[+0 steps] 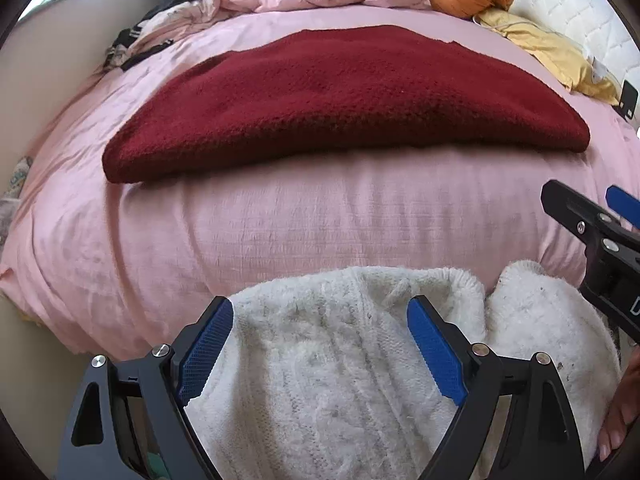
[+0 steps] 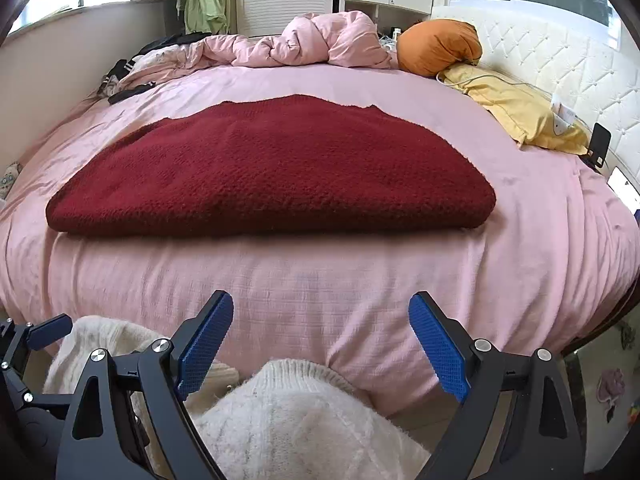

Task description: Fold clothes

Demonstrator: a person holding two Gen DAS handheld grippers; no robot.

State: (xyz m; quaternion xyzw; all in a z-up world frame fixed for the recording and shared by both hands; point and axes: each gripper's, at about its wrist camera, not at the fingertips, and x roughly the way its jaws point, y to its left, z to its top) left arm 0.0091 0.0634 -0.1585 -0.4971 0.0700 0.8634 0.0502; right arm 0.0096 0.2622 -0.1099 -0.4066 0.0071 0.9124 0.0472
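1. Across the bed [image 2: 320, 280], a wrinkled pink woven sheet is lying, and a nubbly dark red knit [image 2: 272, 168], folded flat into a broad slab, is resting on its middle.
2. Below the near edge, a fuzzy white cable-knit sweater [image 1: 332, 380] is bunching in soft lumps.
3. You are tilting the left gripper [image 1: 320, 344] down over that sweater, jaws spread wide and released.
4. You are angling the right gripper [image 2: 320, 344] down beside it, jaws likewise apart, grasping nothing.
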